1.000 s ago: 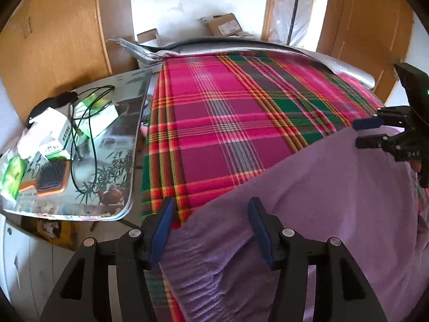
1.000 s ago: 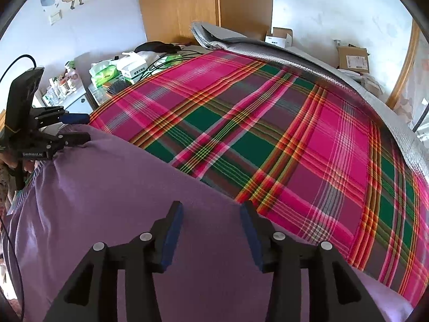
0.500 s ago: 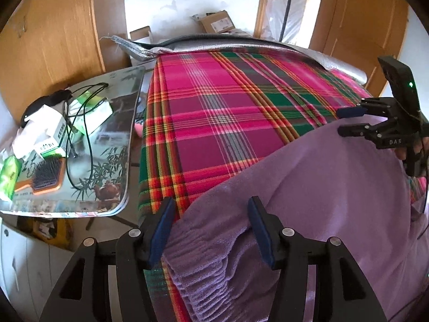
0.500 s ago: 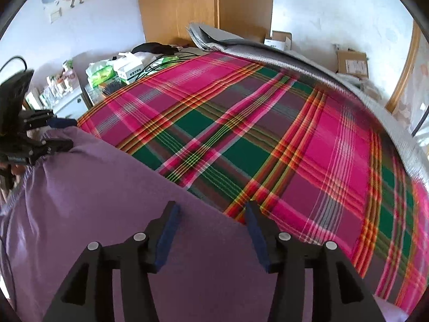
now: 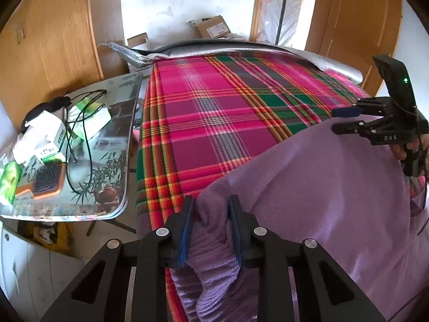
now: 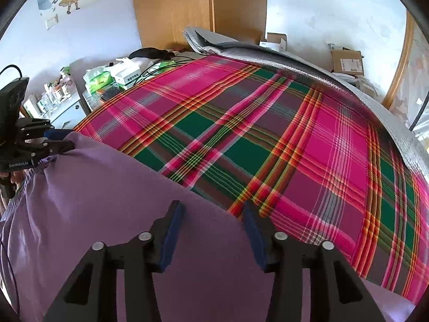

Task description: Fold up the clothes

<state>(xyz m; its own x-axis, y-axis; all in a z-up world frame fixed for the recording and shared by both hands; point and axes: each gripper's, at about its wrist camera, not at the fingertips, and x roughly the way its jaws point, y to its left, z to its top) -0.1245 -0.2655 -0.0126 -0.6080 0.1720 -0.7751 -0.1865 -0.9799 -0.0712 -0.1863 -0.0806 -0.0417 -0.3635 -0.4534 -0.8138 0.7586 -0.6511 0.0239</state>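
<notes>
A purple knit garment (image 5: 308, 187) lies over the near part of a bed covered by a pink, green and red plaid sheet (image 5: 214, 107). My left gripper (image 5: 210, 204) is at the garment's left edge with its jaws closing, and a bunched fold of the cloth is pinched between the blue pads. In the right wrist view the same garment (image 6: 107, 201) fills the lower left. My right gripper (image 6: 211, 212) hangs over its far edge with the jaws wide and closing. The cloth lies under them, not pinched. Each gripper also shows in the other's view: the right gripper (image 5: 335, 120) and the left gripper (image 6: 67, 139).
A glass-topped side table (image 5: 118, 107) stands left of the bed with a hairbrush (image 5: 47, 181), small boxes (image 5: 88, 118) and cables. A silver mat (image 6: 295, 53) lines the bed's far edge. Behind it are cardboard boxes (image 5: 213, 26) and wooden wardrobes (image 6: 174, 8).
The left jaws went from wide open to pinching a fold of the garment's edge. The right jaws narrowed a little. Neither hand has shifted much.
</notes>
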